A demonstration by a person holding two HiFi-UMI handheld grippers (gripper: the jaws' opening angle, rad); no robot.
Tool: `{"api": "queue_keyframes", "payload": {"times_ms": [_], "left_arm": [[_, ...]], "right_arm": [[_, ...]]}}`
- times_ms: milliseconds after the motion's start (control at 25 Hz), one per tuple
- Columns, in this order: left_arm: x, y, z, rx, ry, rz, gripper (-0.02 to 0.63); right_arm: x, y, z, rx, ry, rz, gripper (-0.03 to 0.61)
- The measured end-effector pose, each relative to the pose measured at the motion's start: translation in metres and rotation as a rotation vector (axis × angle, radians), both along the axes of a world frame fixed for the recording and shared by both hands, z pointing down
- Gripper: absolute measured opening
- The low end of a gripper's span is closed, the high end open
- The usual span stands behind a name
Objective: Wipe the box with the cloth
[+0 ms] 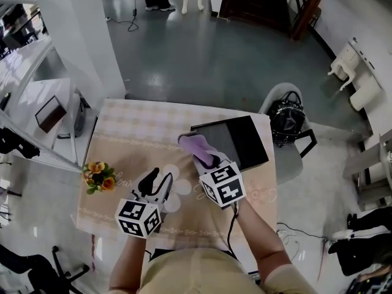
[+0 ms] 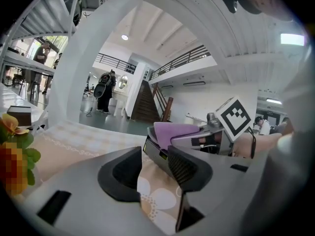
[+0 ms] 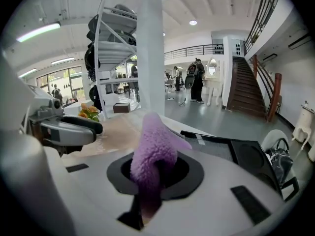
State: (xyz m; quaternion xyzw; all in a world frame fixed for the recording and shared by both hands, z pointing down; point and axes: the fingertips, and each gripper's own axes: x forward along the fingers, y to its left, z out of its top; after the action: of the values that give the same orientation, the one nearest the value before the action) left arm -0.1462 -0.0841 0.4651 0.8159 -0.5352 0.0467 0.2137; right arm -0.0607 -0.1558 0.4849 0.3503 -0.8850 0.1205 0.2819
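Note:
A flat black box lies on the table's right half. The purple fluffy cloth is bunched over the box's near left corner, and my right gripper is shut on it. In the right gripper view the cloth rises as a thick fold out of the right gripper, with the box beyond it. My left gripper hovers over the tablecloth left of the box, open and holding nothing. From the left gripper, the box and the cloth show just ahead.
The table has a beige patterned cover. A small bunch of orange flowers stands near its left edge. A chair with a black bag sits off the right side. A white pillar and shelving stand to the left.

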Motion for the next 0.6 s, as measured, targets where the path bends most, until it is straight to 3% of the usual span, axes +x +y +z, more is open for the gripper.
{"api": "queue_keyframes", "payload": {"times_ms": [200,320,480,600], "left_arm": [[-0.005,-0.004,-0.017,0.046,0.031,-0.029,0.163],[-0.008,-0.006,-0.021,0.060,0.033,-0.041,0.163],[-0.007,0.000,-0.015,0.044,0.052,-0.052,0.163],[-0.008,0.008,-0.008,0.028,0.050,-0.058,0.163]], "right_arm": [[0.002,0.002,-0.044,0.115,-0.060,0.000,0.066],[0.001,-0.009,-0.065,0.214,-0.035,0.002,0.066],[-0.015,-0.019,-0.058,0.277,0.069,-0.055,0.066],[-0.035,-0.026,-0.030,0.339,0.266,-0.167,0.066]]}}
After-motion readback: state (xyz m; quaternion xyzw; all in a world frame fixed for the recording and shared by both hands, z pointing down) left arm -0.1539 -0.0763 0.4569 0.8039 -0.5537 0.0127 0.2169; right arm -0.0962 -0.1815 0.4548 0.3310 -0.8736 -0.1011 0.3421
